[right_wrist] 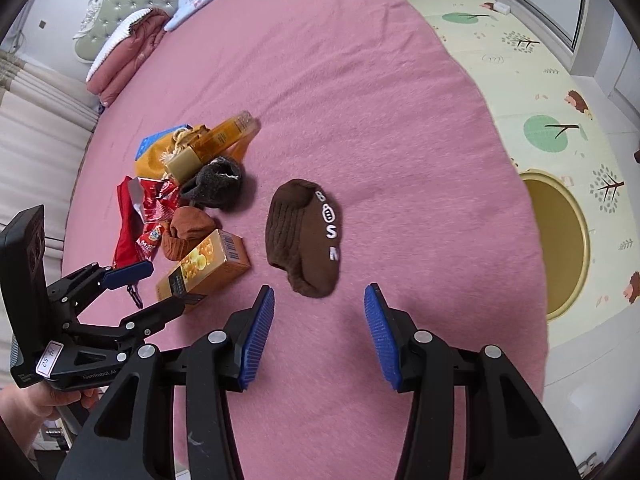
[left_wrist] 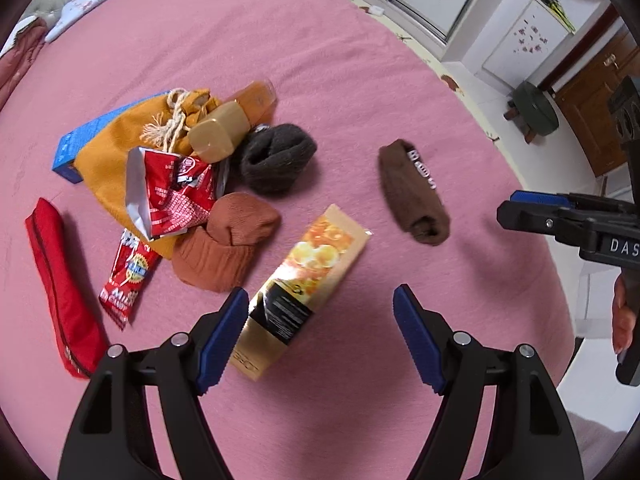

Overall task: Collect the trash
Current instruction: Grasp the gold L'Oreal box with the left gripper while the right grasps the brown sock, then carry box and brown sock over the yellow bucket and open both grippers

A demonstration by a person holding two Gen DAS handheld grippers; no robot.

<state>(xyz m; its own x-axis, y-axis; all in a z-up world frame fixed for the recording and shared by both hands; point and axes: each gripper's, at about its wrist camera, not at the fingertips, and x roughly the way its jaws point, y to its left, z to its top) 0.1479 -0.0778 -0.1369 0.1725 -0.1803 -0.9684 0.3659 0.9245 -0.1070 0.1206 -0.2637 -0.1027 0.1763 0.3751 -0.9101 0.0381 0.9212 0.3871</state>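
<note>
The left tool [left_wrist: 320, 336] is held apart above the orange box [left_wrist: 308, 280] on the bed [left_wrist: 320, 40]. The right tool [right_wrist: 319, 336] is held apart, empty, near the brown sock [right_wrist: 304, 236].

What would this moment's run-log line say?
left gripper: open, over gold box | right gripper: open, near brown sock | trash uncollected

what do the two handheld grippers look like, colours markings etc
Both are matte black plastic frames with silver pivot bolts and ribbed blue pads on the fingers. The left gripper carries white "GenRobot.AI" lettering and a handwritten paper label on its body. The right gripper shows white letters "DAS" on its side. No sleeves are visible.
</note>
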